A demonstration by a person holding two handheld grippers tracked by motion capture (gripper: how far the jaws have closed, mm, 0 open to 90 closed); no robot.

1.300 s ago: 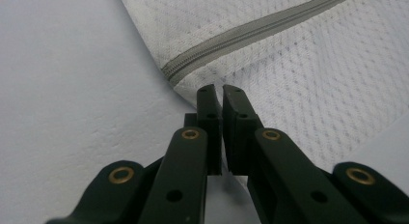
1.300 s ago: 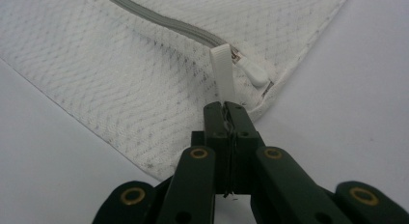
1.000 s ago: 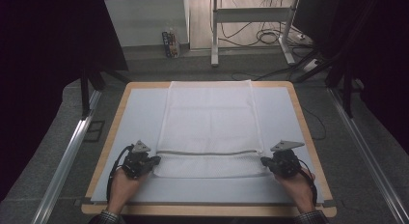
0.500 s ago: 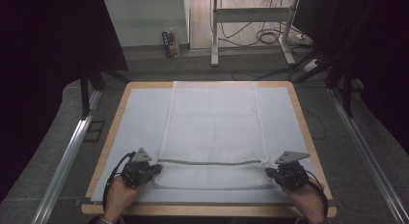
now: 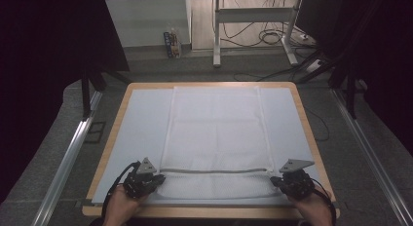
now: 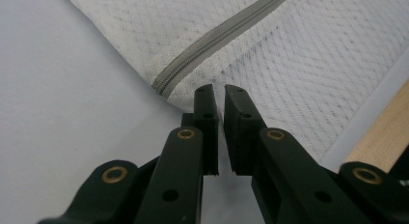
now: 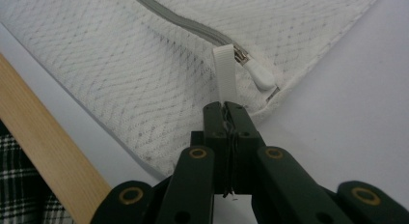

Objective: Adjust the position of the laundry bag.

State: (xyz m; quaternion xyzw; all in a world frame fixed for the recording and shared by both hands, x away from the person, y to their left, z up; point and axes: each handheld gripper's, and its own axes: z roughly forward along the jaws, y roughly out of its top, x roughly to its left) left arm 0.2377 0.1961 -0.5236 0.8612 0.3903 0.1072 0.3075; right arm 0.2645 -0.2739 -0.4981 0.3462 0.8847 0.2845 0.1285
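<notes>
A: How do the jaws of the left gripper [image 6: 220,96] stand?

B: They are almost closed, with a thin gap between the two black pads. The edge of the mesh laundry bag [image 6: 308,64] goes into that gap near the bag's corner, so the gripper seems to pinch the fabric, but the grasp looks light.

A: And the right gripper [image 7: 225,108]?

B: Its jaws are clenched tight on the bag's edge [image 7: 144,89]. A thin piece of white fabric shows between the pads. A white strap loop [image 7: 225,72] stands just above the fingertips, and the zipper pull [image 7: 258,72] lies just beside this loop.

A: Where is the bag, relative to the zipper [image 5: 214,171]?

B: In the high view the grey zipper runs across the bag [image 5: 214,128] between the two grippers. Most of the bag lies flat on the far side of the zipper, reaching the far edge of the white mat [image 5: 141,123]. A narrow strip of mesh is on the near side of the zipper, close to the wooden table edge [image 5: 204,211].

A: And the grippers?

B: The left gripper [image 5: 142,179] is at the left end of the zipper, the right gripper [image 5: 292,179] at the right end, each at a near corner of the bag. A hand [image 5: 119,206] holds the left one, a hand [image 5: 314,206] holds the right one.
</notes>
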